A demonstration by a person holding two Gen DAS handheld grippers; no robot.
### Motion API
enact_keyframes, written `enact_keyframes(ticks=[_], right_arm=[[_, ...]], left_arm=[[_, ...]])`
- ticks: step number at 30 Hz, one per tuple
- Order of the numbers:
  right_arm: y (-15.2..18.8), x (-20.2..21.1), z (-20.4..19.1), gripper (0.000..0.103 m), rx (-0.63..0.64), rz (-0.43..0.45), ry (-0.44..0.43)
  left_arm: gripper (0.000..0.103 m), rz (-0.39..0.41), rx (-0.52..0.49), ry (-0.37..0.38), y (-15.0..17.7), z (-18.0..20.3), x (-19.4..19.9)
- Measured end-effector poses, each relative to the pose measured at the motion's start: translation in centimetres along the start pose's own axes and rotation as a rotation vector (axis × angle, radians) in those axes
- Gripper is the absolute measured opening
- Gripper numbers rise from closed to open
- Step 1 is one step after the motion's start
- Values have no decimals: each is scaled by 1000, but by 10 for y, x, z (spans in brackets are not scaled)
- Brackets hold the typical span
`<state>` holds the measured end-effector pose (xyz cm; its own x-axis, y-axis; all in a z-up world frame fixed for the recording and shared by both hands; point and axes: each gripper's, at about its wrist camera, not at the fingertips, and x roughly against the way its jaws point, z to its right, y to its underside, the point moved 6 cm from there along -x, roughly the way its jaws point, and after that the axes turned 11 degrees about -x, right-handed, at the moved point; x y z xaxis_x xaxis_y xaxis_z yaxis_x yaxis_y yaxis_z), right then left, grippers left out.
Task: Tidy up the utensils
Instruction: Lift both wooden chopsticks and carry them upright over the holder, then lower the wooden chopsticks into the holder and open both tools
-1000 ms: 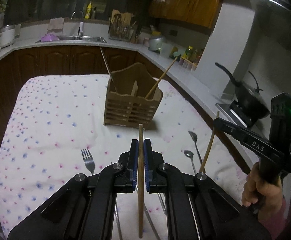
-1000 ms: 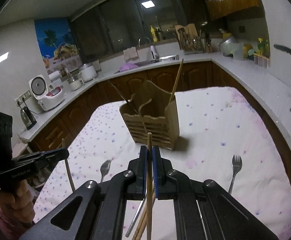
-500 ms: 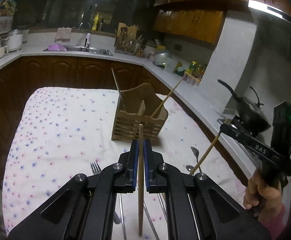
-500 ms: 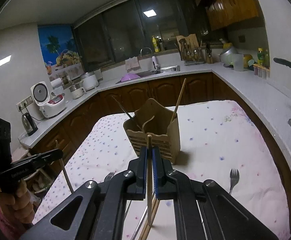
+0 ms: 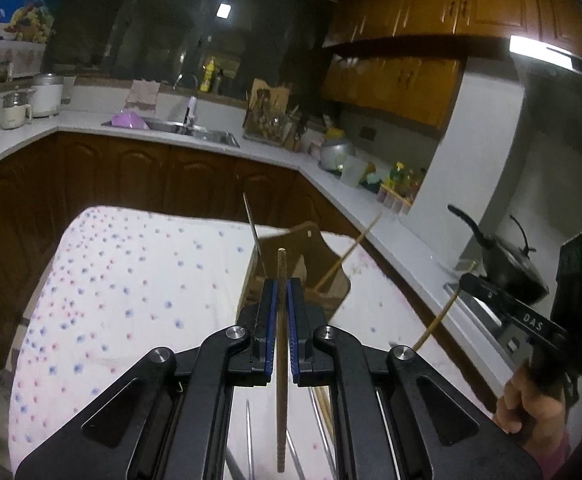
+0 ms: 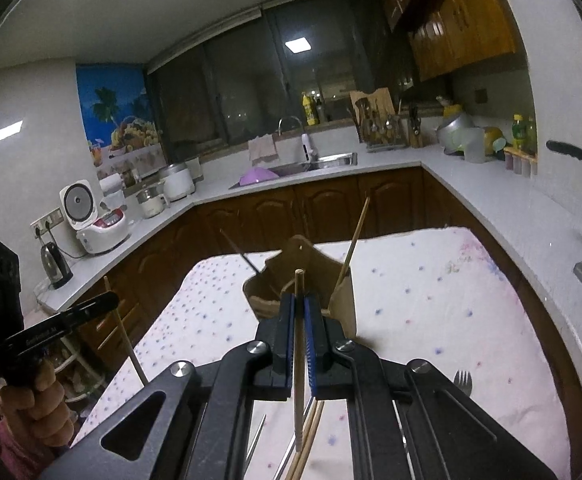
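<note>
Left wrist view first: my left gripper (image 5: 279,300) is clamped tight on a darker brown wooden chopstick (image 5: 280,344), which stands upright between the blue pads, its tip poking above them. Straight ahead is the table with the white cloth dotted in blue and pink flowers (image 5: 131,288), and near its far right corner sits the slatted wooden utensil holder (image 5: 327,272), partly hidden behind my fingers. A pale chopstick (image 5: 351,249) leans out of it to the right and a thin dark stick (image 5: 253,226) leans out to the left. Off on the right I can see my right hand (image 5: 531,408) holding the other black gripper with its own stick. Behind the table runs a white counter over dark wood cabinets (image 5: 143,176), with a steel sink (image 5: 195,130) and a black wok (image 5: 507,264) on the stove.

Right wrist view: my right gripper (image 6: 300,312) is pinched shut on a pale wooden chopstick (image 6: 299,360), also upright. The holder is dead ahead here too, towards the far edge of the cloth. A metal fork (image 6: 463,382) lies near the right edge of the table, and a few more chopsticks lie on the cloth under my gripper. A white rice cooker (image 6: 99,222) and a kettle (image 6: 55,266) stand on the left counter, below a tropical poster (image 6: 117,120) and dark windows.
</note>
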<state>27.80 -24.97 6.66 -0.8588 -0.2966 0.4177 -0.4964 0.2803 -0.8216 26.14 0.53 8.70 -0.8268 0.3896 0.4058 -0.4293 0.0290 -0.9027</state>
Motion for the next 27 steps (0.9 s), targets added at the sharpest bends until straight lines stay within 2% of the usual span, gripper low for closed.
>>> enact_keyframes(ticks=[8, 19, 24, 27], right_arm=[[-35, -5, -5, 5, -7, 79, -14], [-92, -25, -7, 5, -31, 190, -11], [-110, -42, 0, 5, -52, 222, -9], [-115, -52, 5, 5, -65, 238, -8]], left_arm=[[4, 105, 42, -29, -37, -17, -10], [4, 272, 65, -78, -107, -37, -35], [4, 319, 66, -117, -130, -42, -54], [4, 320, 68, -136, -135, -44, -75]])
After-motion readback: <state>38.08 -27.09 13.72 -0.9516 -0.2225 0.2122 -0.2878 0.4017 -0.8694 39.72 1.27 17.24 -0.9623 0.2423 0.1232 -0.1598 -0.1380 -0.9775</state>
